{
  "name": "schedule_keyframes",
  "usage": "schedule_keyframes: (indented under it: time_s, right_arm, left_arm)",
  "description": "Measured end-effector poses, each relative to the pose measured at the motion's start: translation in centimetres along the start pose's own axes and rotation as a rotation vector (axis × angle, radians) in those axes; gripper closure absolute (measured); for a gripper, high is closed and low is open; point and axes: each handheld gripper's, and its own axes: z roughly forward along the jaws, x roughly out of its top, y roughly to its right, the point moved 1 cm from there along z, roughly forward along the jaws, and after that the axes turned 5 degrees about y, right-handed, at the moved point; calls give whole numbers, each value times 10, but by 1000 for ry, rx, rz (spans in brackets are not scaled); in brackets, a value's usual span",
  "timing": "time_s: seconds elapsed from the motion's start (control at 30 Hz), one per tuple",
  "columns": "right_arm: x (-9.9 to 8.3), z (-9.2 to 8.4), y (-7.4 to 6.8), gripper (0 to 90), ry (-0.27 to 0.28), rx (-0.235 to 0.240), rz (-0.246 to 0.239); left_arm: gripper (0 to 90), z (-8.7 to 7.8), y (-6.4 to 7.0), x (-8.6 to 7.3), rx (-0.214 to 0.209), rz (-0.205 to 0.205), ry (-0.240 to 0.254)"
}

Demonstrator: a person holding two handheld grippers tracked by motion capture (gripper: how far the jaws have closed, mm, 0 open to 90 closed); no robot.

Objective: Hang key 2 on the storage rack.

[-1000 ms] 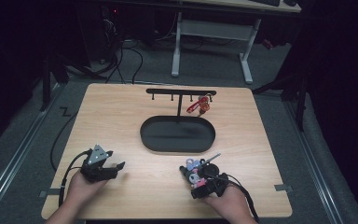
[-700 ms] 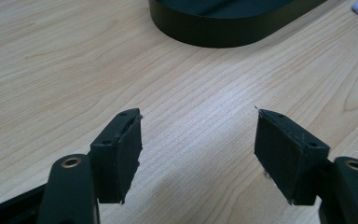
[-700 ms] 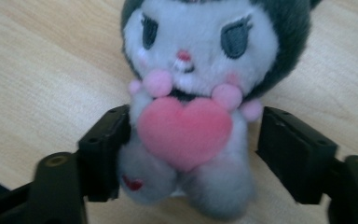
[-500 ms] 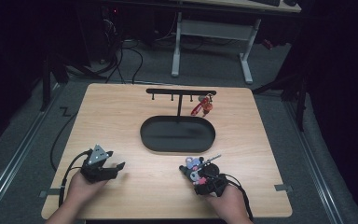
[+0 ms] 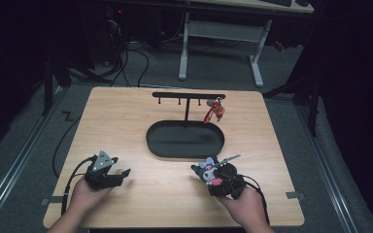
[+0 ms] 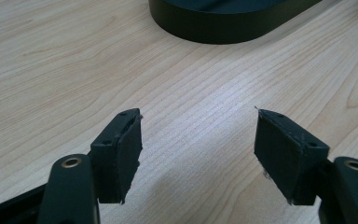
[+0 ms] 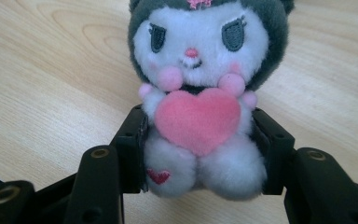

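A: The right hand-held gripper (image 7: 200, 140) is clamped on the plush toy (image 7: 205, 84); its jaws have just been closing, and in the right gripper view each black pad presses into one side of the toy's white body, below the pink heart.

B: Why take it so low on the body?

A: Probably because the body is the narrowest soft part. The big head stays free above the jaws, and so does whatever loop or chain sits on top of it.

B: Is there a chain?

A: In the high view something thin and pale sticks out from the plush toy (image 5: 210, 171) toward the tray, but it is too small to say whether it is a chain or a ring. The rack (image 5: 188, 96) behind the black oval tray (image 5: 184, 145) has small hooks, and a red charm (image 5: 213, 110) already hangs from one near its right end, so the toy looks meant for a free hook.

B: And where is the toy now?

A: At the near right of the counter (image 5: 126, 121), just short of the tray, facing back toward the person.

B: How are the hands posed?

A: The right hand (image 5: 245, 206) holds its hand-held gripper low, pointing forward and a little left. The left hand-held gripper (image 6: 198, 149) stands released with nothing between its jaws, resting low over bare wood at the near left, angled toward the tray.
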Motion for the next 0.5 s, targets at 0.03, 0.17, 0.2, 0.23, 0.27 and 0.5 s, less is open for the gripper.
schedule_keyframes:
  time_s: [0.03, 0.17, 0.2, 0.23, 0.27, 0.5]
  right_arm:
    - [1, -3, 1, 484, 3, 0, 2]
    - [9, -12, 6, 484, 23, -7, 14]
    - [11, -15, 7, 484, 29, -9, 17]
    - [14, -17, 9, 484, 37, -8, 16]
    - [16, -19, 10, 485, 42, -9, 21]
    - [37, -36, 14, 486, 91, -3, 36]
  left_arm:
    - [323, 0, 0, 0, 0, 0, 0]
    - [323, 0, -1, 0, -1, -2, 1]
    - [323, 0, -1, 0, -1, -2, 1]
    - [323, 0, -1, 0, -2, -2, 0]
    - [323, 1, -1, 0, -2, -2, 0]
    - [323, 0, -1, 0, -3, 0, 0]
